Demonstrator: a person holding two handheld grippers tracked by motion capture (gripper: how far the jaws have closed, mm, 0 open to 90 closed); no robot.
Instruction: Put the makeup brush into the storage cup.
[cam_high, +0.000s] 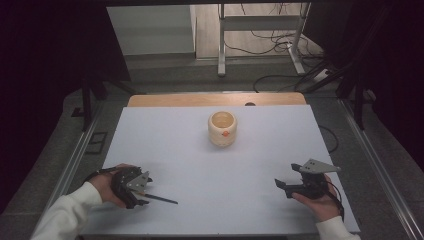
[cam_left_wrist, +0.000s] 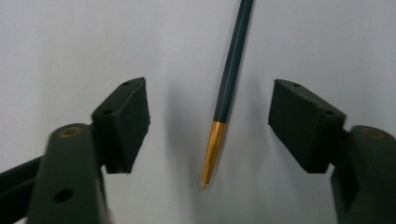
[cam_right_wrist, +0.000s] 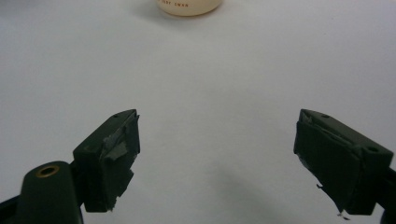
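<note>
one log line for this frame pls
left gripper: open, jaws either side of pen, no contact | right gripper: open, nothing between jaws | pen: flat on table | cup: upright, mid-table

Room dark on both sides; white surface evenly lit from above, no glare. High view soft and low-res, floor past the far edge brighter. Cup throws only a faint shadow. Left gripper view: pen fairly sharp, soft shadow beside it, near parts of the fingers blurred. Right gripper view: fingers slightly soft, broad dim shadow at the bottom.
</note>
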